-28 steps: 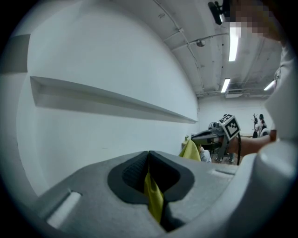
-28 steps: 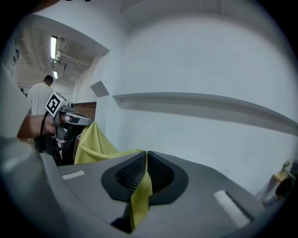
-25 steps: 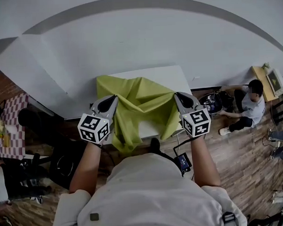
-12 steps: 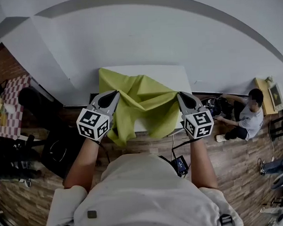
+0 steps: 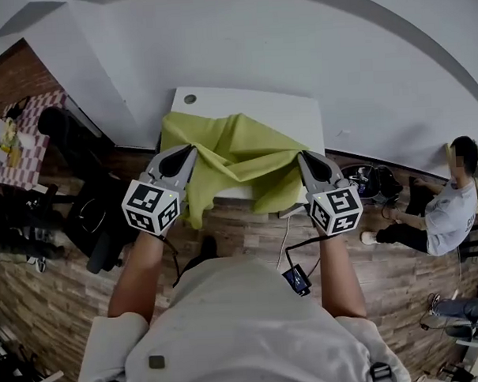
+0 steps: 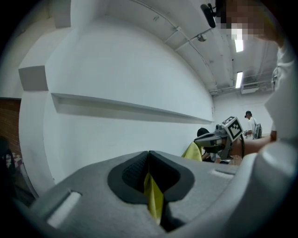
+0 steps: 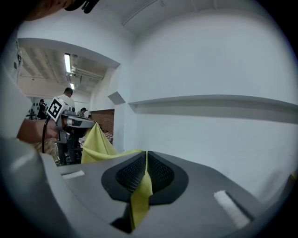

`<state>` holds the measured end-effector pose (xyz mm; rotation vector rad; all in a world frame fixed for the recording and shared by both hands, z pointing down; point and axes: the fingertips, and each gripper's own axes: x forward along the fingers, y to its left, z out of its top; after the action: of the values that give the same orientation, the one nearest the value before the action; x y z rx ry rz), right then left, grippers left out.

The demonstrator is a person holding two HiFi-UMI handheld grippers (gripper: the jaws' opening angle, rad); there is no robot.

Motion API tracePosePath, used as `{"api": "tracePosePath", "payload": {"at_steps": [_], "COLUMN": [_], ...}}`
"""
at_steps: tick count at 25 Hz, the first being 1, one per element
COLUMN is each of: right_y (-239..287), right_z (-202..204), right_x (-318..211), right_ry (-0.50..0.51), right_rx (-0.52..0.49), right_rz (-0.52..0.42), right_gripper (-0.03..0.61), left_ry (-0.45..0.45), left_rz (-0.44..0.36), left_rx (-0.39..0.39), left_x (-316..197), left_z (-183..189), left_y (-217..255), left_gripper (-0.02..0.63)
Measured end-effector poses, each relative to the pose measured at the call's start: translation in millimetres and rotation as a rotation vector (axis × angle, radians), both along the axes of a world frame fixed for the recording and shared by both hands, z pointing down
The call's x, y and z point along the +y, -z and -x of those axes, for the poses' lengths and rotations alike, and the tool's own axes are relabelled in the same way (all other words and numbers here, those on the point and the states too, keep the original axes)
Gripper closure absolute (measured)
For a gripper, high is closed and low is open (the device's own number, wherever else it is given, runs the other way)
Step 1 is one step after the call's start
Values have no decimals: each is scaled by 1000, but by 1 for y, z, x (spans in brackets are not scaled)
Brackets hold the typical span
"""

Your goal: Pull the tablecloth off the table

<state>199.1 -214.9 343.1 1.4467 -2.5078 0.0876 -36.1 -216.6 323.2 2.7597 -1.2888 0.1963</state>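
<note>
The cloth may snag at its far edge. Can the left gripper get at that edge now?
Probably not: the left gripper is shut on the cloth's near edge, short of the table. Nothing lies in between, but it would have to let go first.

No readable text; only wordless square markers on left tool (image 5: 190, 149) and right tool (image 5: 302, 156).

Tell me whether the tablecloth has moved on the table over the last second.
Yes. The tablecloth has slid toward the near edge of the table, baring its far strip and a round hole.
</note>
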Motion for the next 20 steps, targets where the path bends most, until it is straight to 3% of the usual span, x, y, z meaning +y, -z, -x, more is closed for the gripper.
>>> {"api": "tracePosePath", "payload": {"at_steps": [11, 20], "right_y": [-5, 14], "right_z": [-26, -22], "right_x": [78, 131], "right_ry": [147, 155], "right_rx": [-26, -73], "right_rz": [15, -25], "right_gripper": [557, 557], "left_ry": [144, 139], "left_rz": [16, -15], "left_rx": [26, 15], "left_x": [109, 165], "left_z": [-26, -24], "left_y": [-12, 1], "left_gripper": [608, 608]}}
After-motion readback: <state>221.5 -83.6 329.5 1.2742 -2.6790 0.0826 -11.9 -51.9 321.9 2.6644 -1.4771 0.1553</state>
